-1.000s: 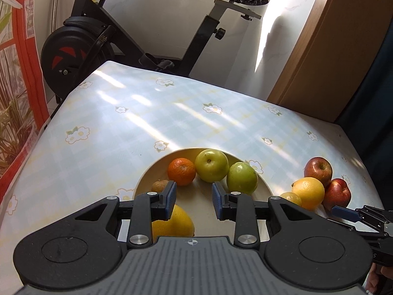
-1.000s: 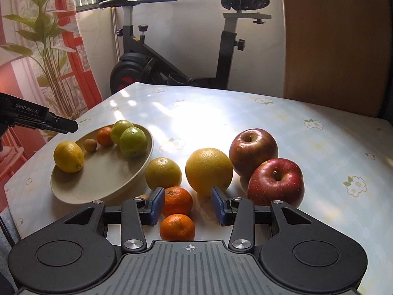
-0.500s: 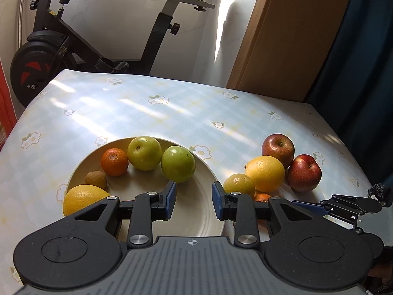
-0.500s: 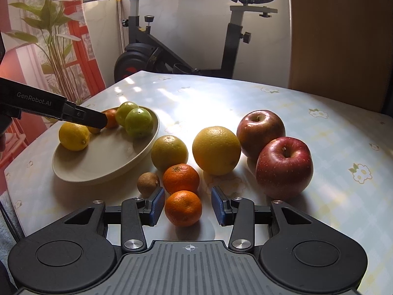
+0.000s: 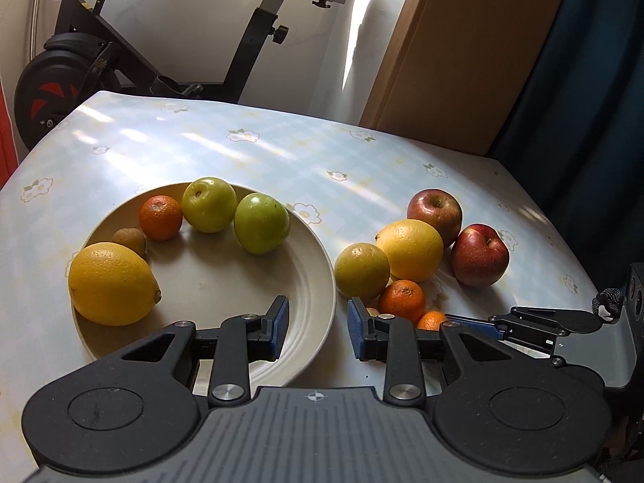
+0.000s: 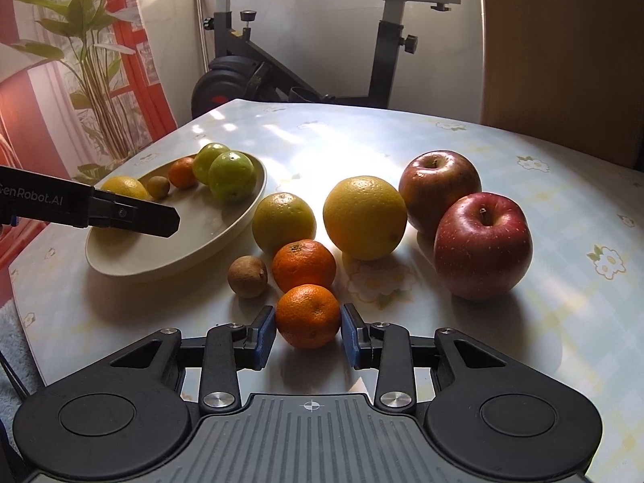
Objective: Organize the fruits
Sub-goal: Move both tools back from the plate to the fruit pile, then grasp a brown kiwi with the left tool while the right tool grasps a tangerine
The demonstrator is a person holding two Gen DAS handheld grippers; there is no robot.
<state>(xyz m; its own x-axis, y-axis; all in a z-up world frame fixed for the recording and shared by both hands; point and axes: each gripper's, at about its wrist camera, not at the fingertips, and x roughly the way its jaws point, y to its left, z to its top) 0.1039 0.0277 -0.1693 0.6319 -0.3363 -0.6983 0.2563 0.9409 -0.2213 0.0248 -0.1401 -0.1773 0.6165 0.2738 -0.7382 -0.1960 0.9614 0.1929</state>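
A small round orange mandarin is seen on the table just beside the shallow beige round plate, on the side where the loose fruit lies. It is clamped between the blue pads of the right gripper, whose jaws have just been closing on it. It does not look lifted yet.

A second orange mandarin sits a little nearer the plate and appears to touch the held one. A brown oval kiwi lies beside both, nearer the plate. Farther from the plate, a yellow-green orange, a large yellow orange and two glossy red apples are crowded together.

The pads are set on the widest part of a soft, round fruit. Should the grip be loose, the mandarin may be dropped and rolled into its neighbours. Should it be hard, the peel may be bruised. A sideways pull could also set the touching mandarin and the kiwi rolling on the slick flowered tablecloth.

The black left gripper is held over the plate's near rim, jaws drawn narrow but apart and empty. It stands in the likely path, so a collision above the plate is possible.

In the plate, a large yellow lemon and two green apples leave free room only in the middle and at the near rim. A careless release there could send fruit over the rim.
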